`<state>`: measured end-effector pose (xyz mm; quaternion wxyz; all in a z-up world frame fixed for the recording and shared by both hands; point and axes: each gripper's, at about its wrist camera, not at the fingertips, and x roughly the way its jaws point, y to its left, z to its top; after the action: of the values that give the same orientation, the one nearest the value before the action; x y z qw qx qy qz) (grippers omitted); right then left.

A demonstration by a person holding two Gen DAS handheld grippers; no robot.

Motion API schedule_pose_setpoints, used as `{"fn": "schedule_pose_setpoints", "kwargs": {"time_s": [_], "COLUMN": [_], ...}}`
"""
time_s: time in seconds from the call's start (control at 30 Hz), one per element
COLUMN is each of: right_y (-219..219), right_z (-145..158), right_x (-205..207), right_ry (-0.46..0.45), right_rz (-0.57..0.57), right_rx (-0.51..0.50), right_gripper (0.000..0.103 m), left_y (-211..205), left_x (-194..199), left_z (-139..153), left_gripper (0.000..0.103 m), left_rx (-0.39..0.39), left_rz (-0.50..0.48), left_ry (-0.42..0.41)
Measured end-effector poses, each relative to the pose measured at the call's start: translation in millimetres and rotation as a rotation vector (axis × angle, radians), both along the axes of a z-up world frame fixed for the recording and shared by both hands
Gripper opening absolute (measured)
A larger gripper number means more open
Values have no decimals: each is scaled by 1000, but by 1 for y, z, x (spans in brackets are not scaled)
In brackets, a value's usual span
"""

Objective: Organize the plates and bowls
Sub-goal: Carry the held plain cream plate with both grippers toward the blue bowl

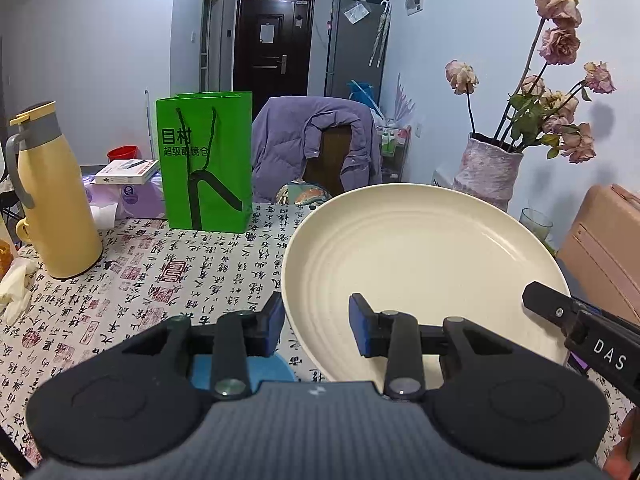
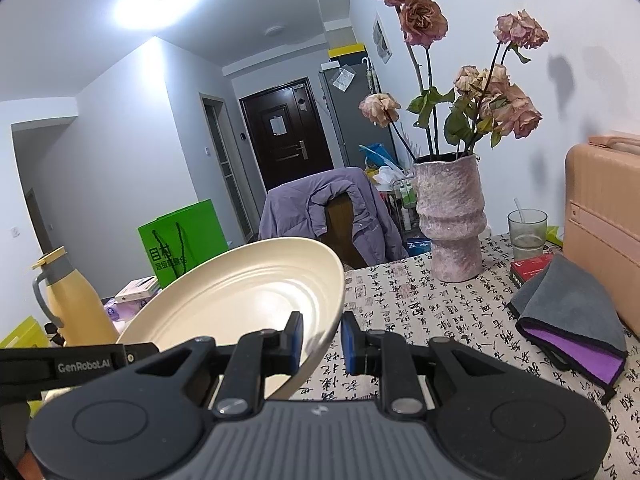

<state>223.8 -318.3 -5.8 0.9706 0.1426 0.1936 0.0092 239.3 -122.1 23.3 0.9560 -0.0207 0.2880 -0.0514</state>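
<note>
- One cream plate (image 1: pixel 420 276) is in view, and no bowl can be made out in either view.
- Two grippers show: the left gripper (image 1: pixel 316 324) and the right gripper (image 2: pixel 322 338), each with two blue-padded fingers (image 1: pixel 276 320).
- Around them stand one yellow jug (image 1: pixel 56 196), one green bag (image 1: pixel 208 160), one vase (image 2: pixel 450 216) of dried roses, one glass (image 2: pixel 527 228), one grey cloth (image 2: pixel 568 312), one pink case (image 2: pixel 604 224) and one chair with a purple jacket (image 1: pixel 316 140) over it.
- The left gripper points forward and somewhat down over the tabletop (image 1: pixel 160 272); the right gripper points forward at a shallower downward tilt.
- The plate is off the tabletop, tilted, carried between the two grippers.
- Left gripper: the plate's near-left rim runs between its fingers, the left finger outside and under the rim, the right finger on the upper face. A gap shows between the pads, so I cannot tell how firmly they press.
- Right gripper: its fingers stand narrowly apart with the plate's right edge (image 2: pixel 320 344) passing between them, clamped on the rim.
- In the left view the right gripper's black finger (image 1: pixel 548 304) reaches onto the plate's right rim.
- In the right view the left gripper's body lies at the plate's lower left.
</note>
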Motion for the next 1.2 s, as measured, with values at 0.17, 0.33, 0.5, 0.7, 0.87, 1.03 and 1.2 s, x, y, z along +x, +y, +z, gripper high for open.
{"fn": "schedule_pose_setpoints", "kwargs": {"time_s": [0.17, 0.33, 0.5, 0.7, 0.87, 1.03, 1.2], "right_y": [6, 12, 19, 28, 34, 40, 45], "right_z": [2, 4, 4, 3, 1, -1, -3], "right_x": [-13, -26, -36, -50, -59, -68, -76], "right_ry": [-4, -7, -6, -6, -7, -6, 0], "right_rz": [-1, 1, 8, 13, 18, 23, 30], "right_rx": [-7, -14, -19, -23, -19, -21, -22], "right_gripper": [20, 20, 20, 20, 20, 20, 20], "left_y": [5, 11, 19, 28, 36, 40, 47], "left_x": [-15, -30, -42, -55, -66, -77, -88], "left_z": [3, 6, 6, 4, 2, 2, 2], "left_gripper": [35, 35, 35, 35, 35, 35, 35], "left_rx": [-4, -8, -16, -24, -33, -32, -39], "left_rz": [-5, -5, -2, -1, -1, 0, 4], "left_ry": [-16, -28, -35, -37, -39, -56, -70]}}
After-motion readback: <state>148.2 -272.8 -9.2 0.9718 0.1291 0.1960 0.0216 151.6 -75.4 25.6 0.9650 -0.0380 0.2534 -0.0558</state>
